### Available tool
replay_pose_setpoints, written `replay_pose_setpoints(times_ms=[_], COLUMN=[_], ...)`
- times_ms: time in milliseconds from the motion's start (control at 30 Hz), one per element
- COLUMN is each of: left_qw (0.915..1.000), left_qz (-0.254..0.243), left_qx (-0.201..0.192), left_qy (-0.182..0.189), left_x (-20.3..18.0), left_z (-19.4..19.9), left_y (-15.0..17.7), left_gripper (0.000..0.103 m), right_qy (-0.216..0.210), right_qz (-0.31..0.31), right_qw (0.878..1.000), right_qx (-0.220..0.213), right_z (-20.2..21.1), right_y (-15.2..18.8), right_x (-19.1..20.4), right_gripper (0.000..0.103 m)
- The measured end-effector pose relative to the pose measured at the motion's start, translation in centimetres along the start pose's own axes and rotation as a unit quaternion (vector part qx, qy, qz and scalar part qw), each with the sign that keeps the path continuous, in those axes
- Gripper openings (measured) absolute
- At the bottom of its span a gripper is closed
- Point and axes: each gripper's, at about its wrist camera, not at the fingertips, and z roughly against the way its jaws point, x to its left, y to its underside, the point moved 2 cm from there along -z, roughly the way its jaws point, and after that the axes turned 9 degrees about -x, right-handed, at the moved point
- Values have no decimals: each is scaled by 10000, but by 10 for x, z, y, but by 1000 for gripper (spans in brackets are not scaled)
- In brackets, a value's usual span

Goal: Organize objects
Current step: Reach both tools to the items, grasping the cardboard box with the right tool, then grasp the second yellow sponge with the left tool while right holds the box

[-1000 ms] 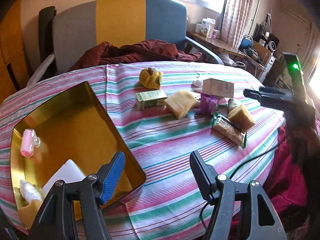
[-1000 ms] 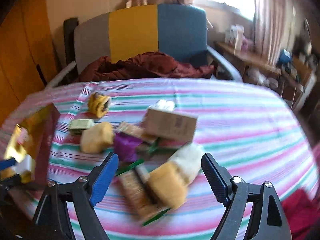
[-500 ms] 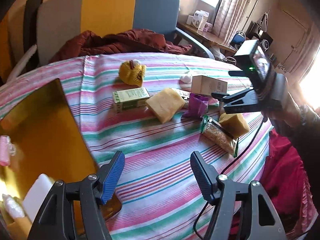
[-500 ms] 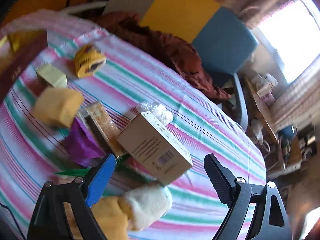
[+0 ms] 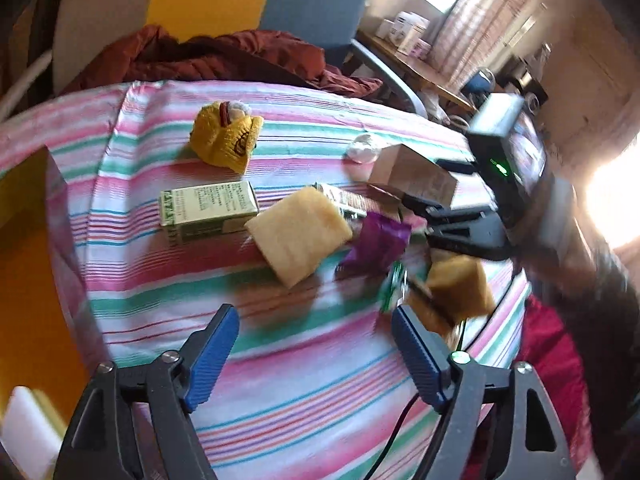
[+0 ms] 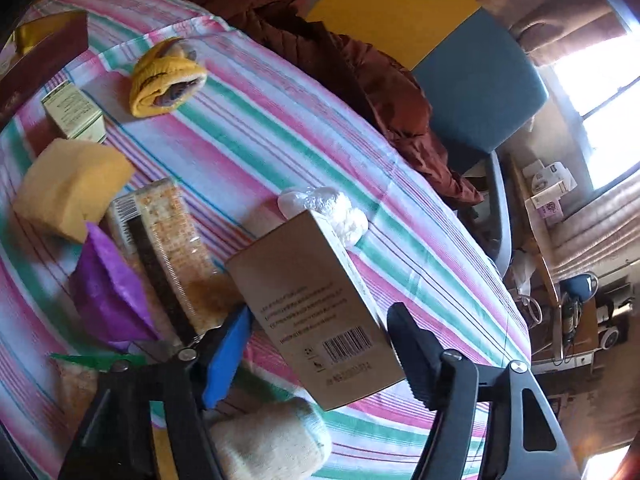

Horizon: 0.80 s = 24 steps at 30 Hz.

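Loose items lie on the striped tablecloth point(image 5: 304, 392). My right gripper point(image 6: 320, 332) is open with its fingers on either side of a brown cardboard box point(image 6: 316, 304), apart from it; it also shows in the left wrist view point(image 5: 436, 188) at the box point(image 5: 412, 178). My left gripper point(image 5: 316, 344) is open and empty over bare cloth. Ahead of it lie a yellow sponge point(image 5: 300, 234), a green carton point(image 5: 206, 210), a yellow knitted toy point(image 5: 226, 140), a purple packet point(image 5: 378, 244), a cracker pack point(image 6: 168, 248) and a second sponge point(image 5: 460, 290).
A gold tray point(image 5: 32, 280) with a white block point(image 5: 28, 432) sits at the left. A clear bag of white stuff point(image 6: 328, 210) lies behind the box. A chair point(image 5: 224, 4) with a dark red jacket point(image 5: 224, 54) stands beyond the table. The table edge drops off at the right.
My right gripper has come down and forward until its open fingers flank the cardboard box. My left gripper has swung right, away from the gold tray, towards the loose items.
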Motion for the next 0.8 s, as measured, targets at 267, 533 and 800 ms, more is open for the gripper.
replay_pose_setpoints(times_ms=[267, 533, 800], left_qw=[9943, 9900, 9938], left_qz=[1064, 1368, 1053], left_qx=[38, 131, 95], left_qy=[-77, -306, -357], left_x=[11, 18, 20], left_z=[-40, -68, -69], left_y=[-22, -31, -25], left_gripper=[89, 83, 64], right_qy=[-45, -183, -320], right_qz=[-574, -846, -1175], right_qw=[9982, 9957, 9916], right_qx=[-159, -341, -428], right_z=[4, 8, 4], right_y=[5, 8, 8], right_x=[-20, -25, -36], right_gripper=[56, 52, 67])
